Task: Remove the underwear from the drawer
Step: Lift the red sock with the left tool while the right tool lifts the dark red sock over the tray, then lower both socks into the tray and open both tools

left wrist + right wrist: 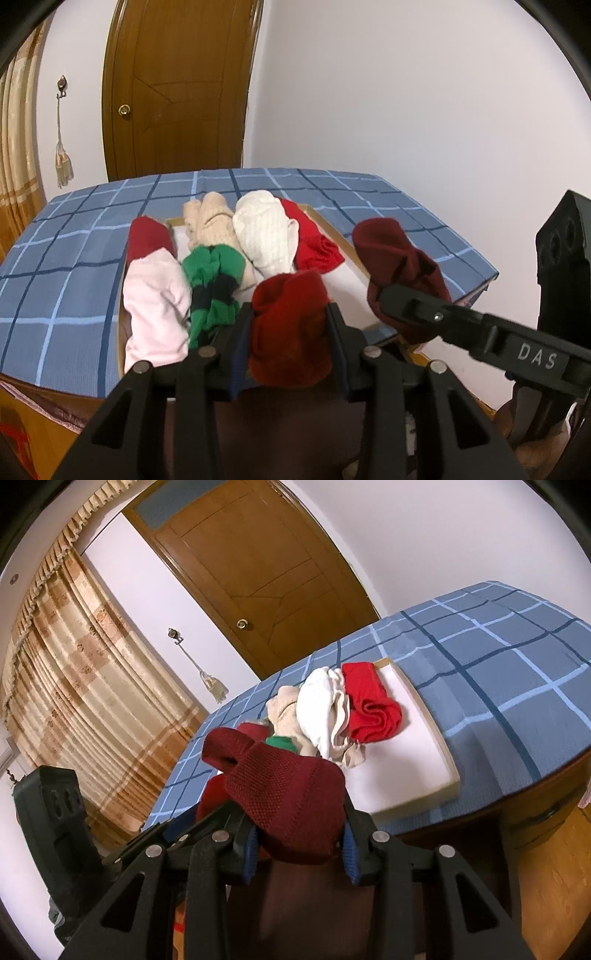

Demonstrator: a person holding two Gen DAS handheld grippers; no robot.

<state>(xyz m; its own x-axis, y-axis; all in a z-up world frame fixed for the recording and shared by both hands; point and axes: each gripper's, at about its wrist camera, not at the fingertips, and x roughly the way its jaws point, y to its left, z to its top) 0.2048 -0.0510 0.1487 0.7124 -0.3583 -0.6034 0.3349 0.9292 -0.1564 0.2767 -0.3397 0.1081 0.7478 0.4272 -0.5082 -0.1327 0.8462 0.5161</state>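
Observation:
The open drawer (354, 254) has a white floor and a wooden rim. In it lie rolled pieces of underwear: pink (155, 310), green-and-black striped (214, 291), beige (210, 221), white (264, 232) and bright red (314, 240). My left gripper (290, 317) is shut on a red piece (288, 332), held above the drawer's near end. My right gripper (295, 812) is shut on a dark maroon knitted piece (291, 794), lifted over the drawer's right side. That maroon piece (399, 254) also shows in the left wrist view.
A blue checked cloth (74, 266) covers the table top around the drawer. A brown door (177, 88) and a white wall stand behind it, and a beige curtain (81, 672) hangs at the left. The left tool's black housing (55, 812) sits close at the left.

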